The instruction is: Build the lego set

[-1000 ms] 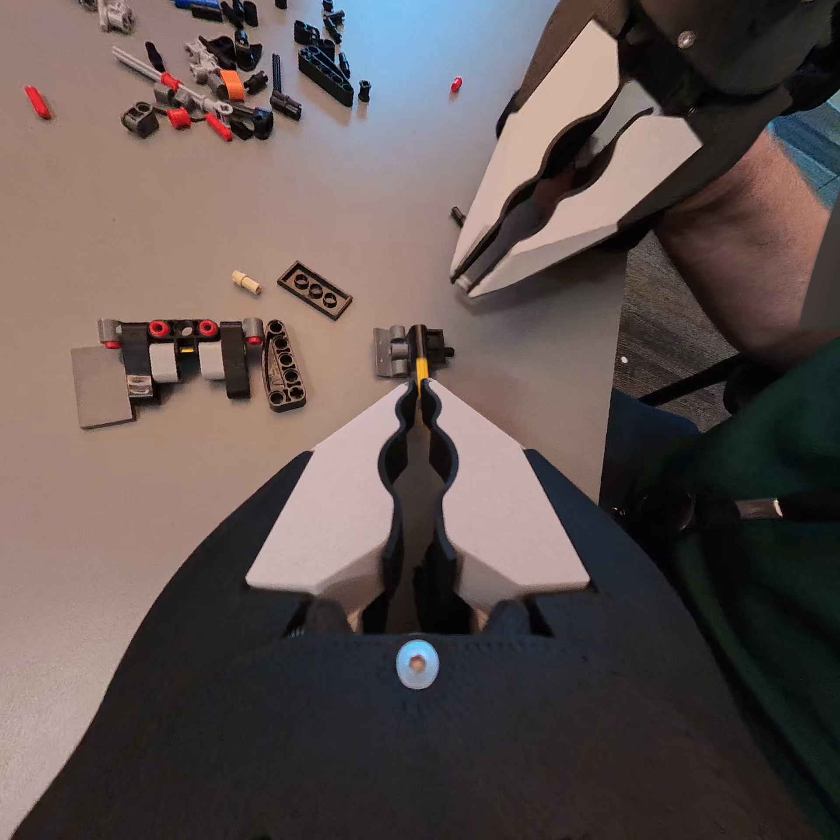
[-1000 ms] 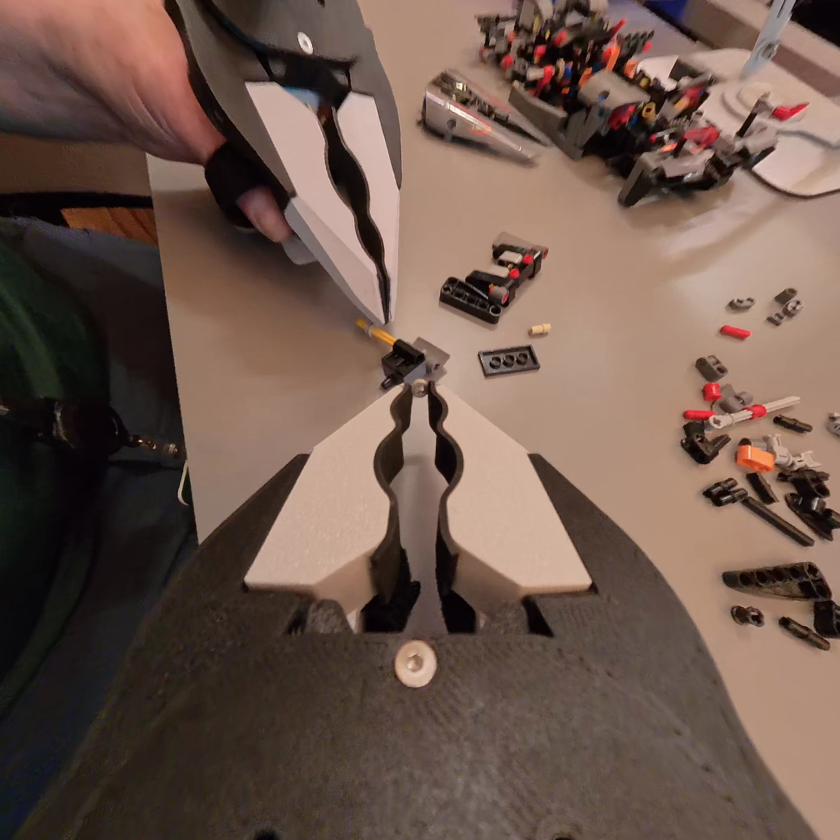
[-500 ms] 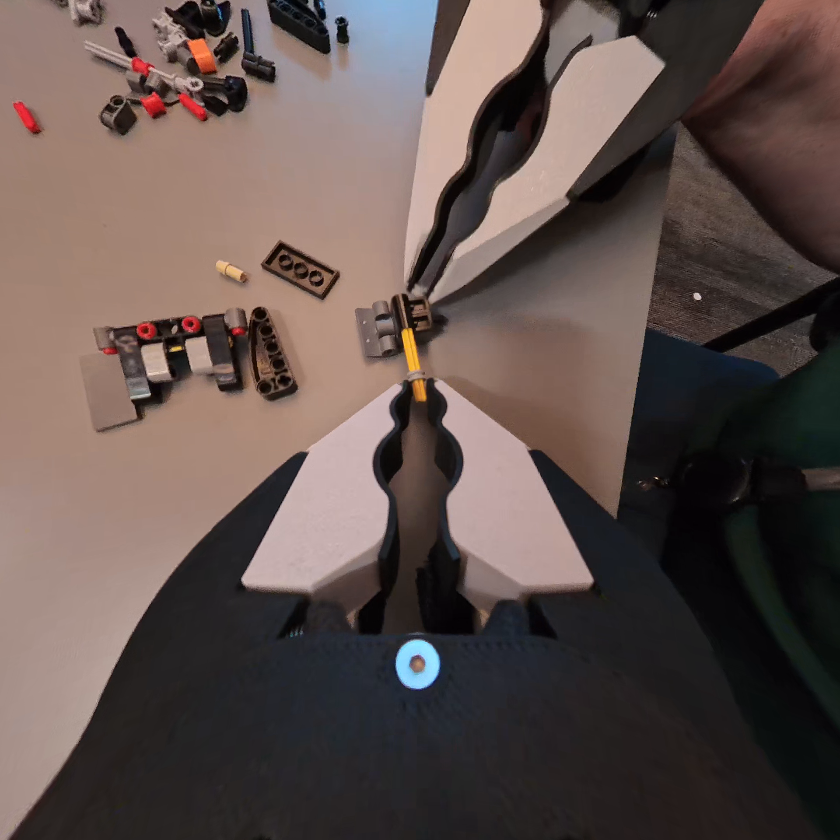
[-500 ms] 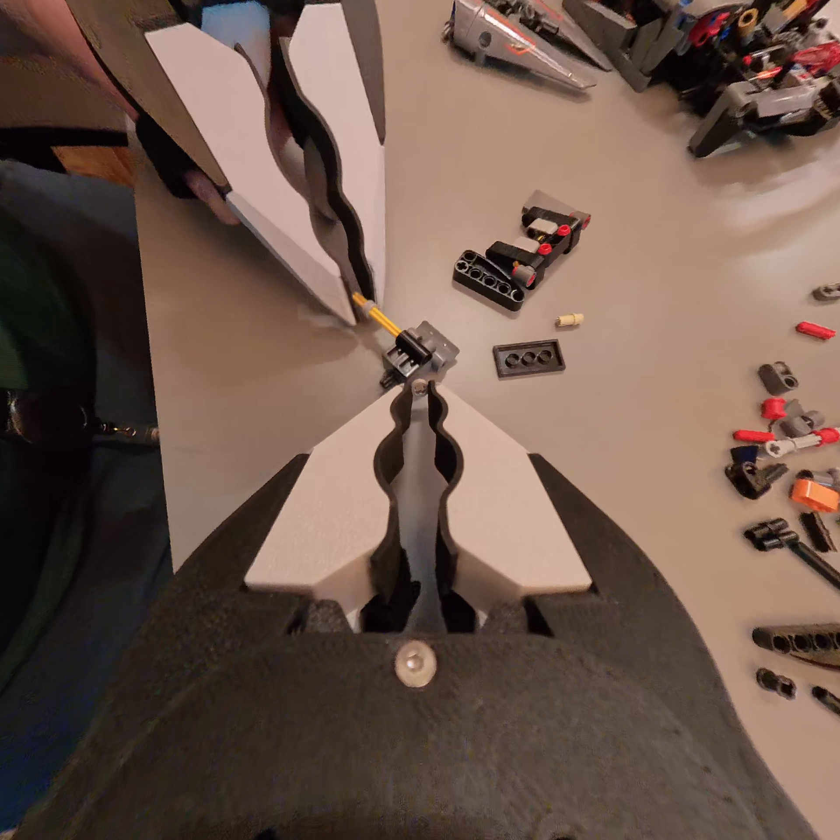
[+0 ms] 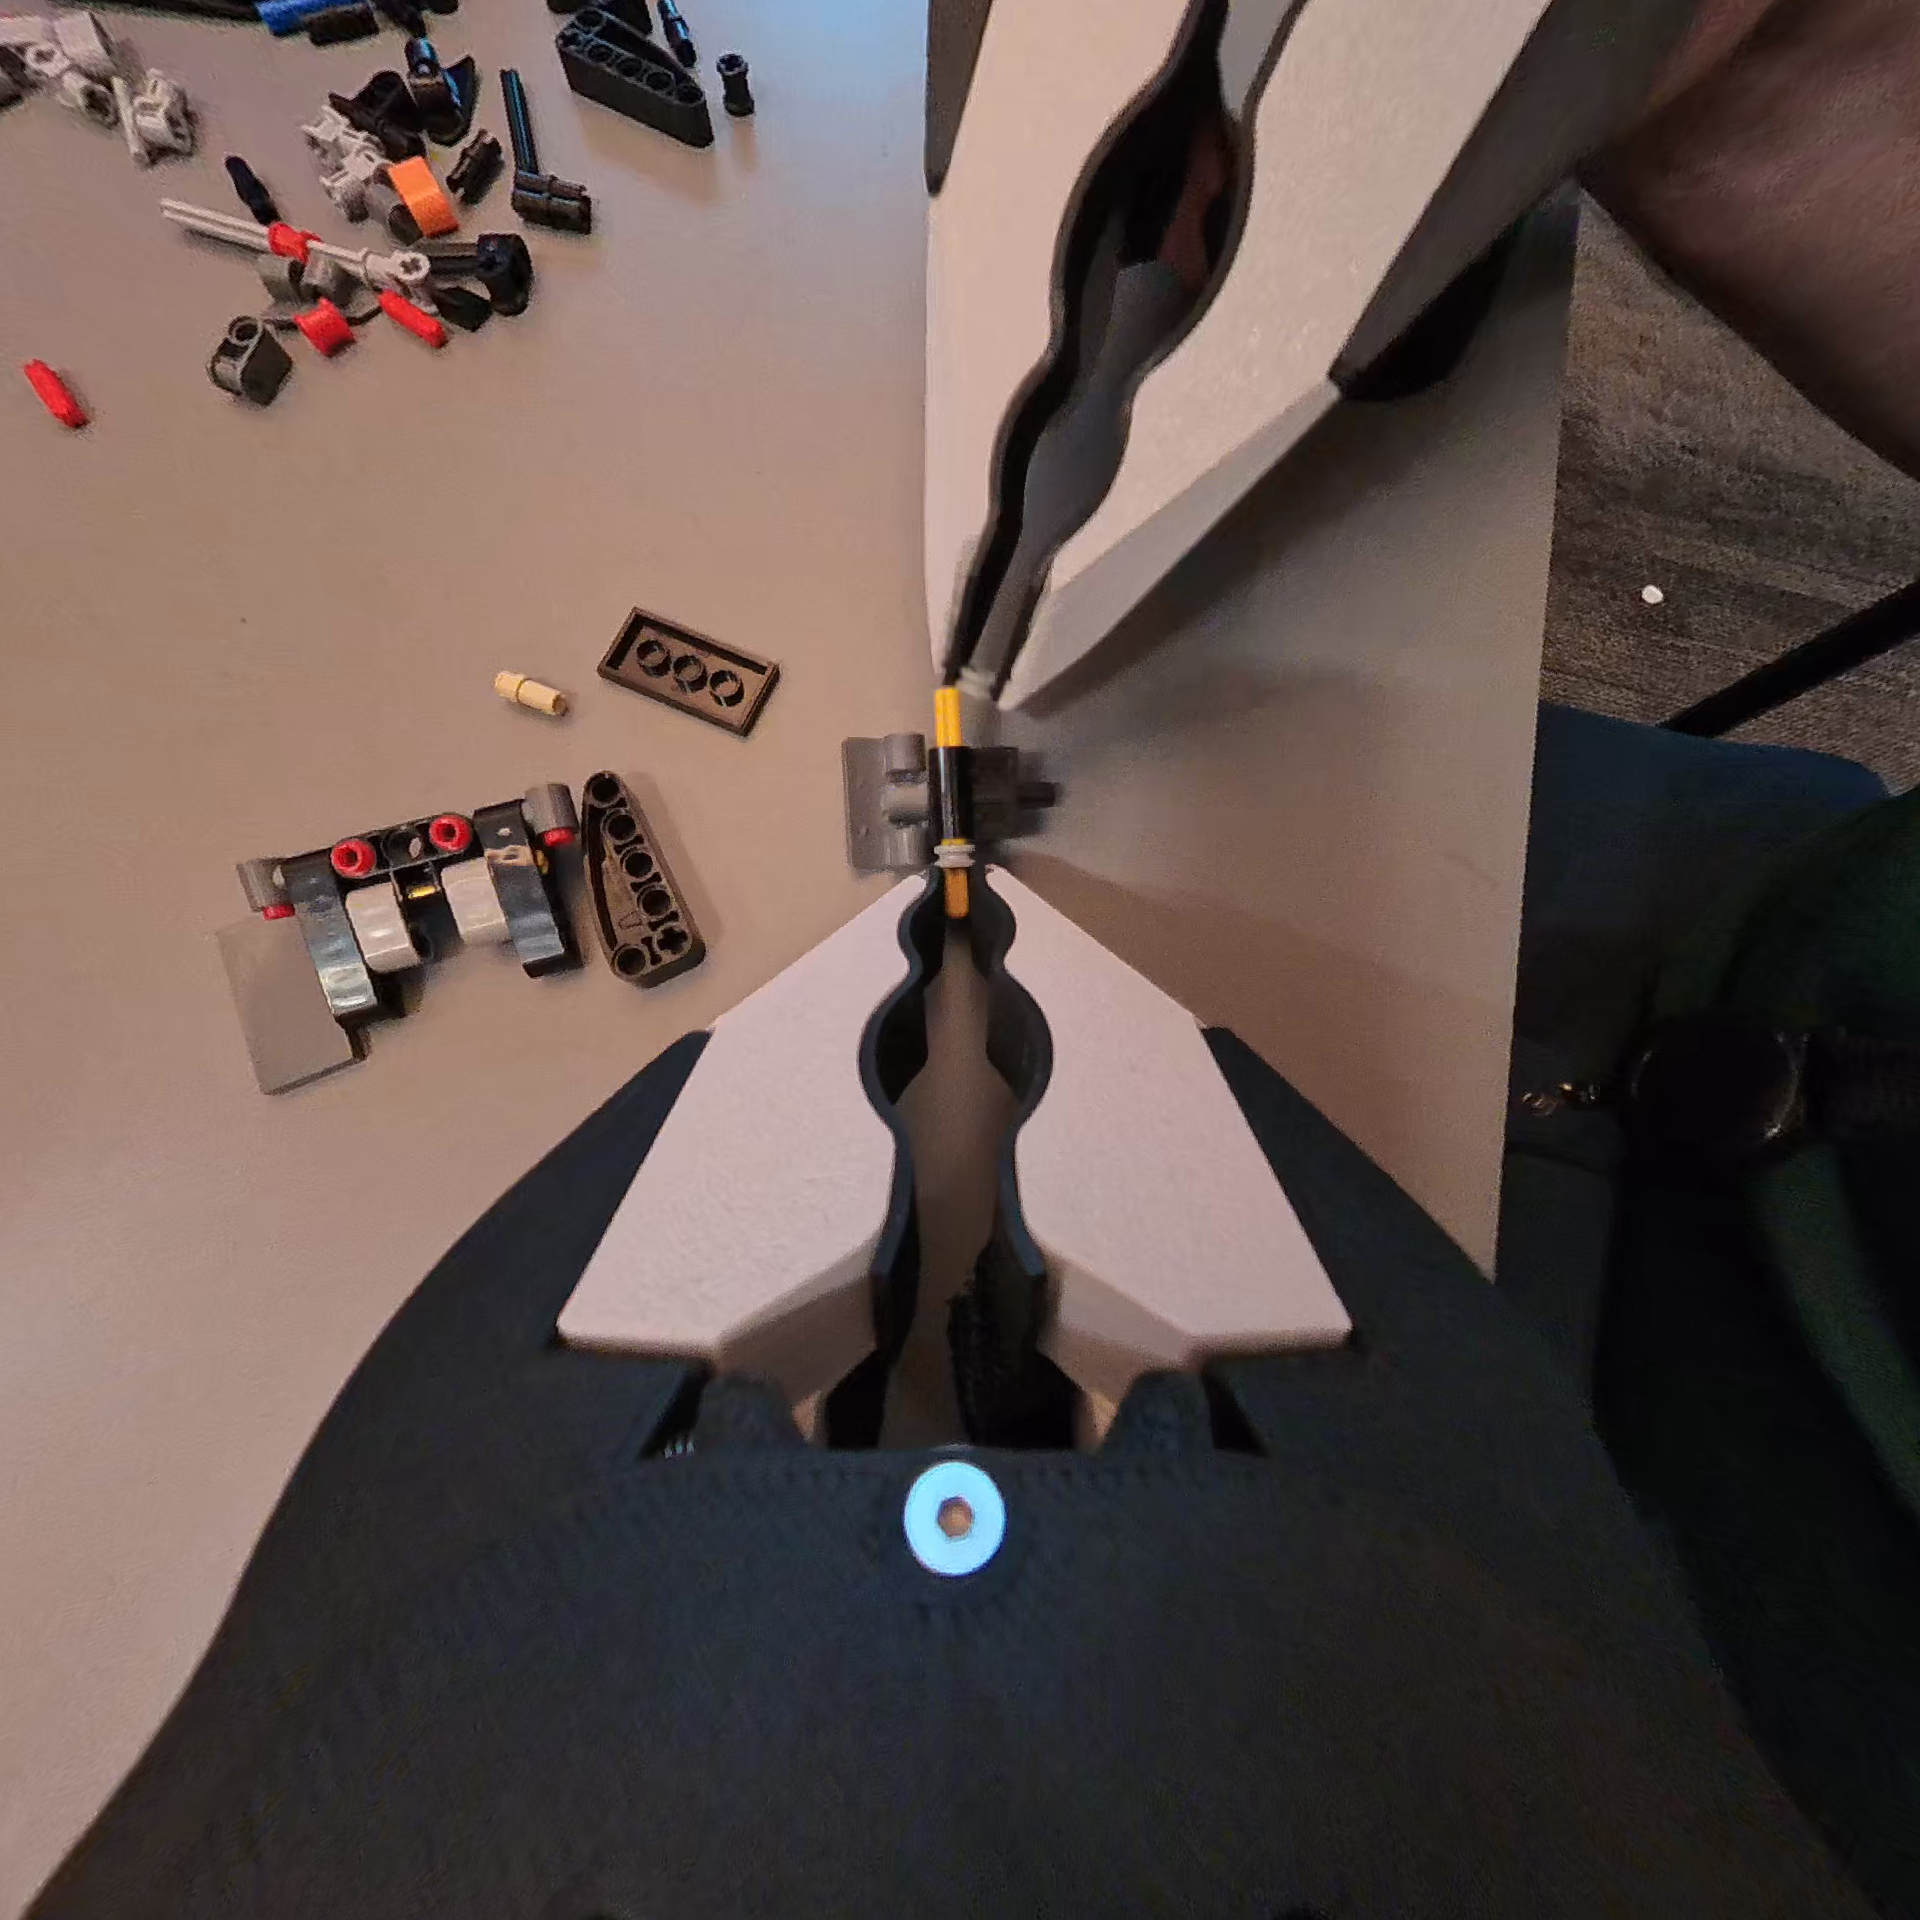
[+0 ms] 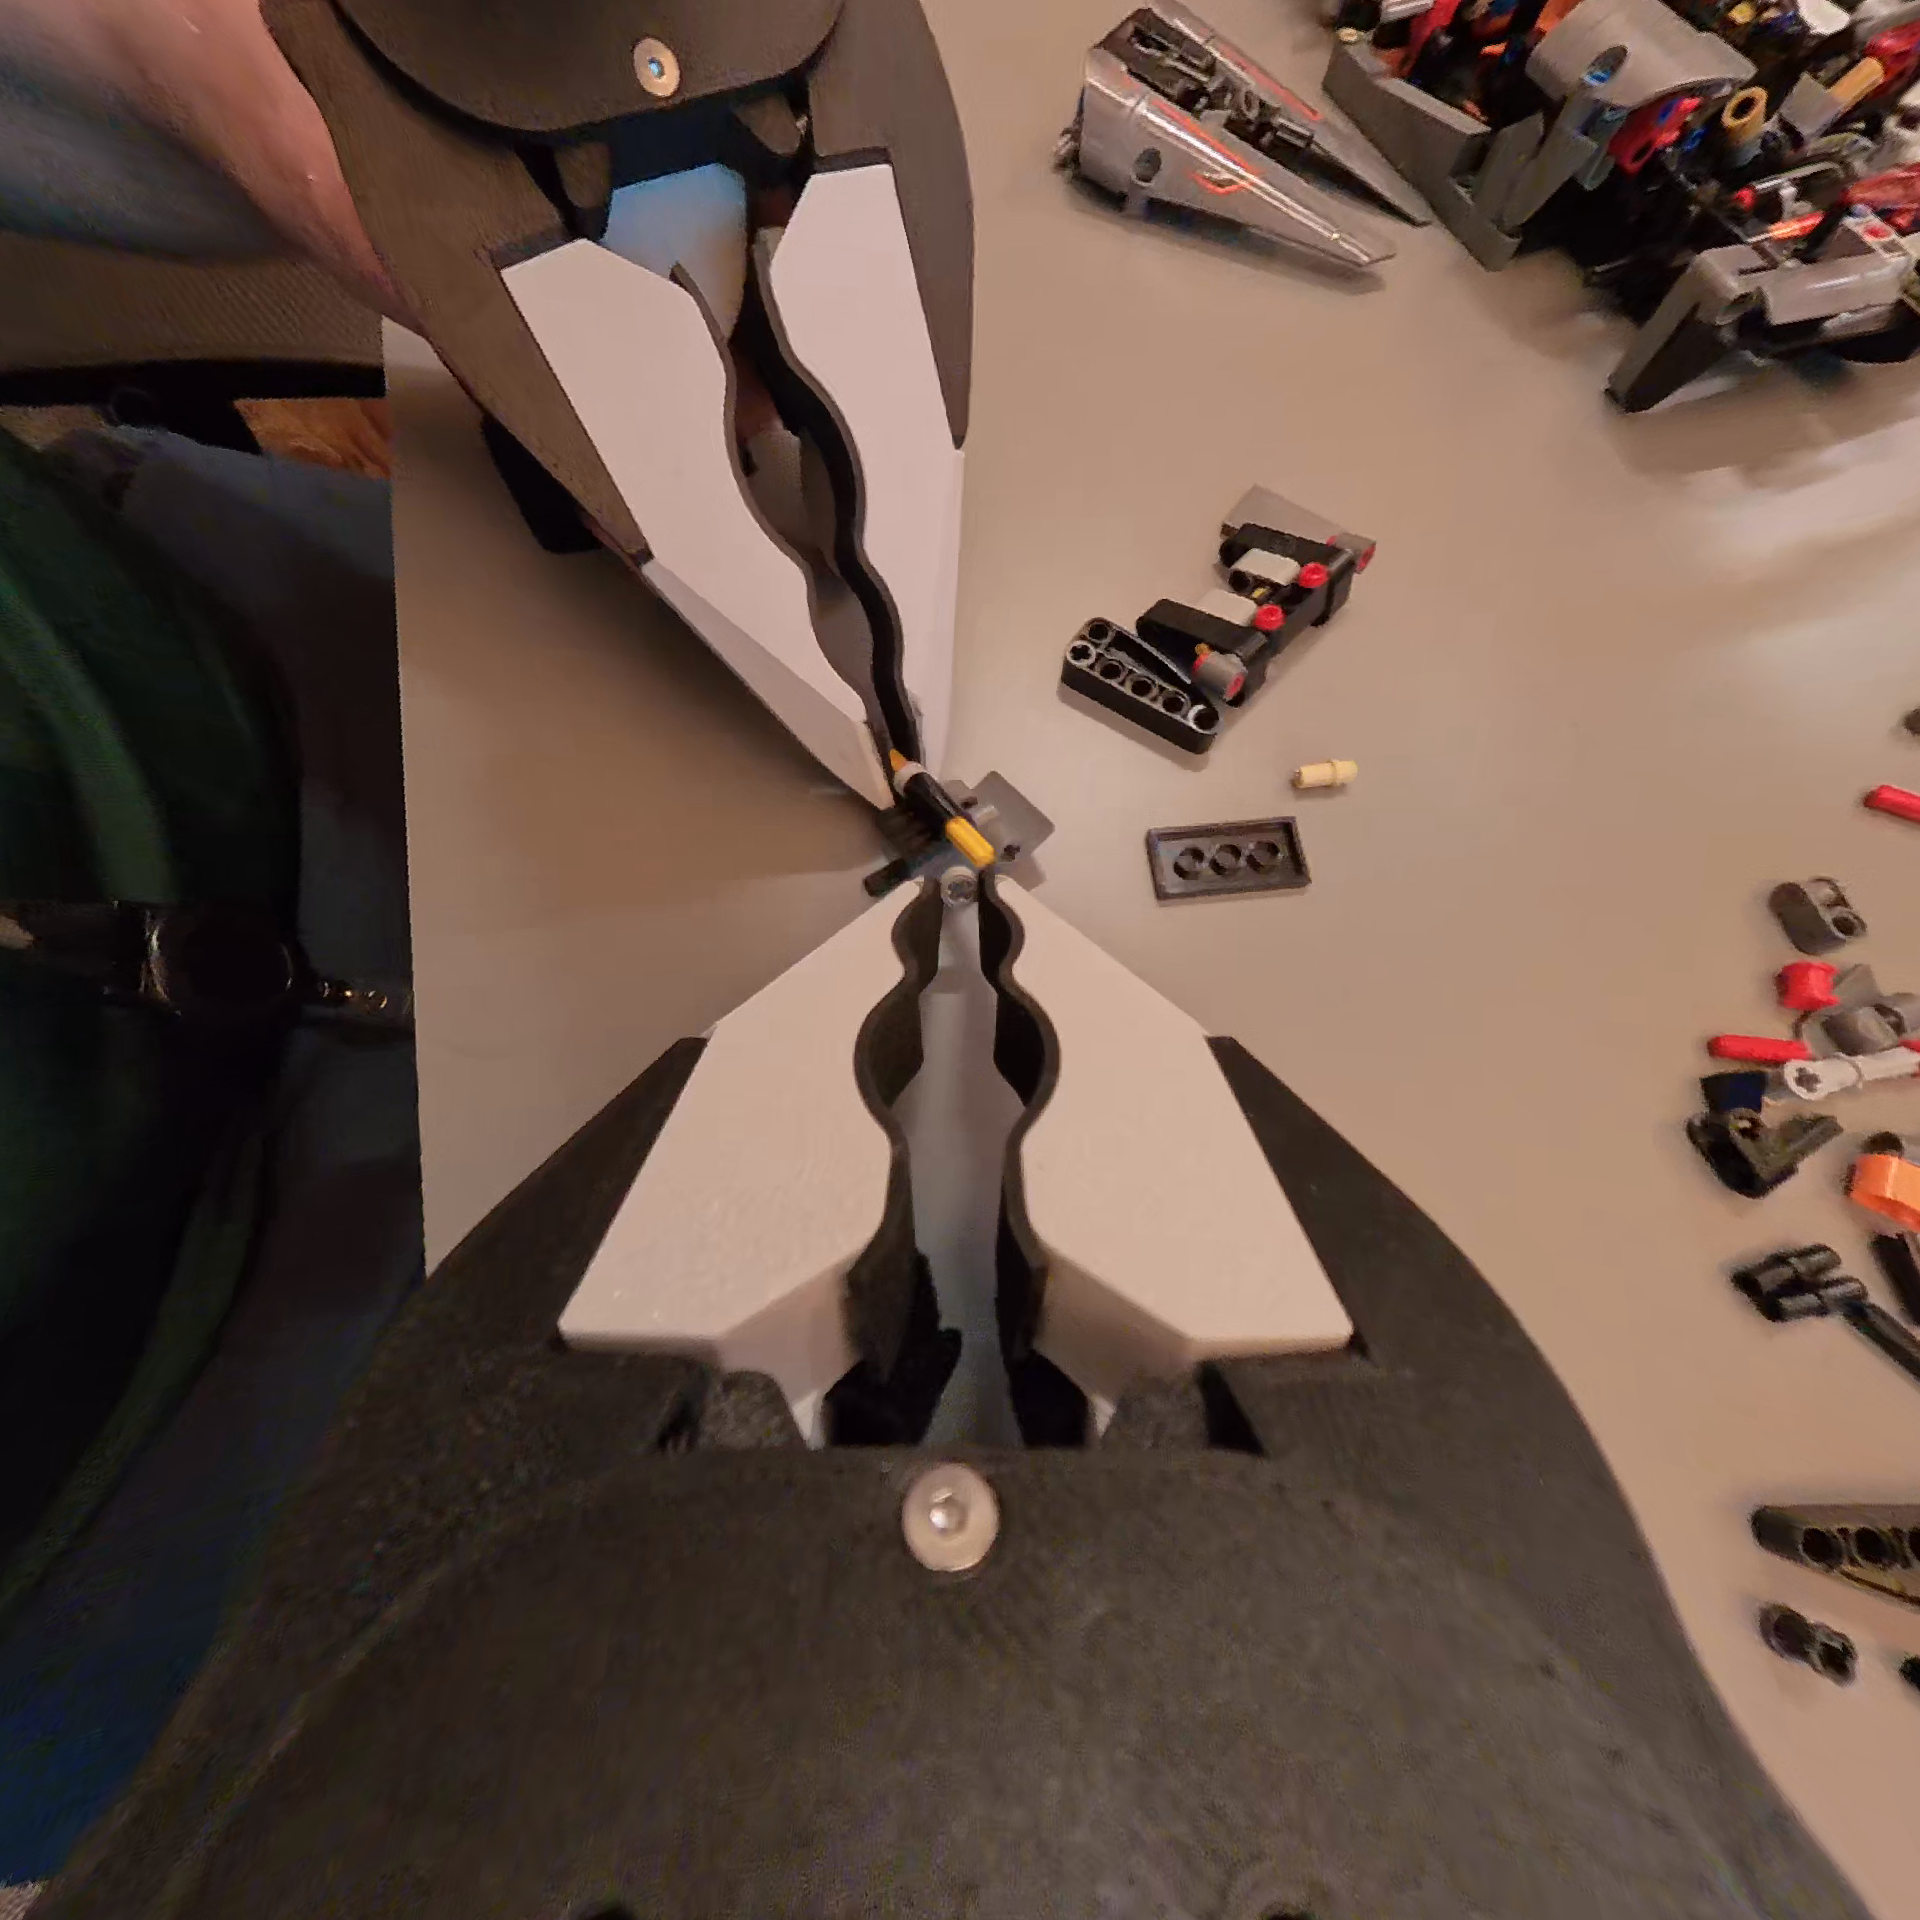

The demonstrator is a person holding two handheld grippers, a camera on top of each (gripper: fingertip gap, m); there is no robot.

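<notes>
Pinching the yellow axle (image 5: pixel 953 894), left tongs (image 5: pixel 954 883) — right tongs (image 6: pixel 958 891) clamp the grey-black assembly (image 6: pixel 987 826).

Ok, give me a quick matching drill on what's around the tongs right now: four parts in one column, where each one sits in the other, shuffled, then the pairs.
Parts:
1. yellow axle
2. grey bush
3. tan pin
4. orange piece

Places:
A. in the far pile of loose parts
B. gripped in the right tongs
C. lying alone beside the black plate
D. through the small assembly, one end in the left tongs

Pairs: 1-D, 2-B, 3-C, 4-A
</notes>
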